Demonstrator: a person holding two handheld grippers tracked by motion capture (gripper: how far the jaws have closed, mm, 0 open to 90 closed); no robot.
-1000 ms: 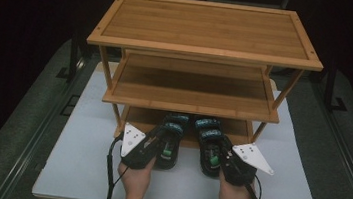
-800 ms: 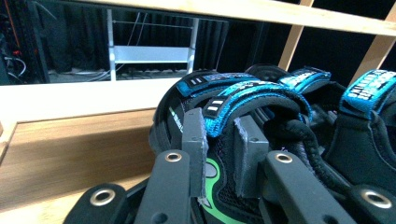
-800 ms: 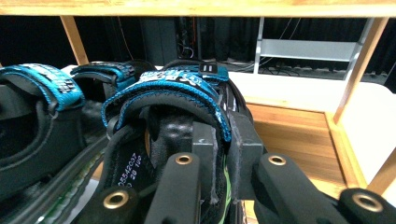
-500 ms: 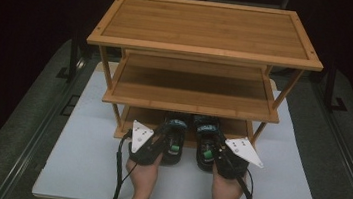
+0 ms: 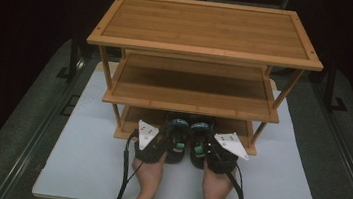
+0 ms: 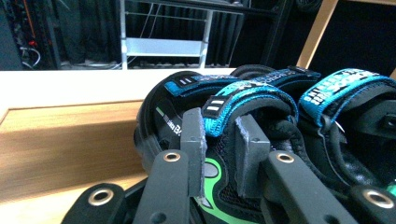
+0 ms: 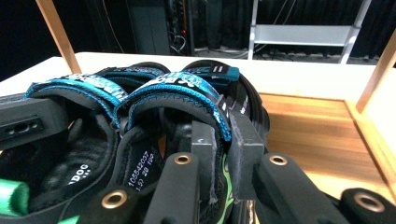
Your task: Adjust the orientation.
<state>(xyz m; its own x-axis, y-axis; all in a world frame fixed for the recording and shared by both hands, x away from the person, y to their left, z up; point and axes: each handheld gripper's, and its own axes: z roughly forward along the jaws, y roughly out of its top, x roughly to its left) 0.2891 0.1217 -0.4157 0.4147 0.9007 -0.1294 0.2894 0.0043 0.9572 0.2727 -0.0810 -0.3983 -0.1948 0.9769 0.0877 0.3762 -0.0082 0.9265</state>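
Here each tool, left tool [image 5: 155, 142] and right tool [image 5: 211, 149], is clamped on a sandal's heel, left sandal [image 6: 224, 135] and right sandal [image 7: 187, 121], just ahead at the rack's bottom shelf [image 5: 135, 116], where thin grips could slip.

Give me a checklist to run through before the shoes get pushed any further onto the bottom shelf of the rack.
1. Left gripper shut on the heel of the left shoe: ok, jaws pinch its rim.
2. Right gripper shut on the right shoe: ok, jaws clamp the heel collar.
3. Shoes side by side, toes toward the rack: ok, they sit close together in the high view.
4. Bottom shelf free ahead of the toes: ok, bare wood shows beyond them.
5. Straps fastened: ok, the blue straps lie across both shoes.
6. Room under the middle shelf: cannot tell, the gap above the shoes is hidden.
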